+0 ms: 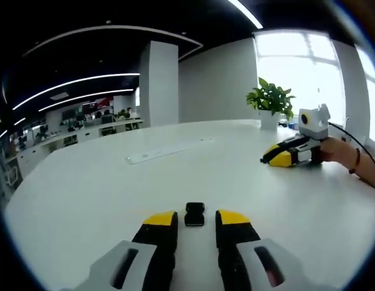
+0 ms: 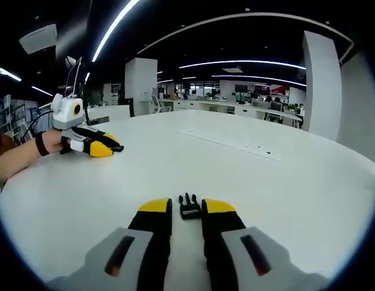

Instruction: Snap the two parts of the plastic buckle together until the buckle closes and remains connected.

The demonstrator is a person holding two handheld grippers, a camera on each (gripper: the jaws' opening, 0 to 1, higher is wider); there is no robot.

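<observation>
Two halves of a small black buckle lie apart on a wide white table [image 1: 84, 200], each with a gripper poised over it. In the left gripper view, the left gripper [image 1: 196, 219] sits low on the tabletop with its yellow-tipped jaws parted and nothing between them; the socket half [image 1: 194, 214] lies just ahead of the tips, well in from any table edge. In the right gripper view, the right gripper [image 2: 186, 207] is likewise spread and empty-handed, and the pronged half [image 2: 189, 207] rests right at the mouth of its jaws, prongs pointing away.

As I judge it, the step in hand is the pickup — nothing is gripped yet. To do it well, each gripper should slide forward until its piece sits squarely between the pads, then close across the flat sides, not the prongs, so those stay free to flex. A crooked grip would make aligning prongs with socket awkward — better to square up first.
</observation>
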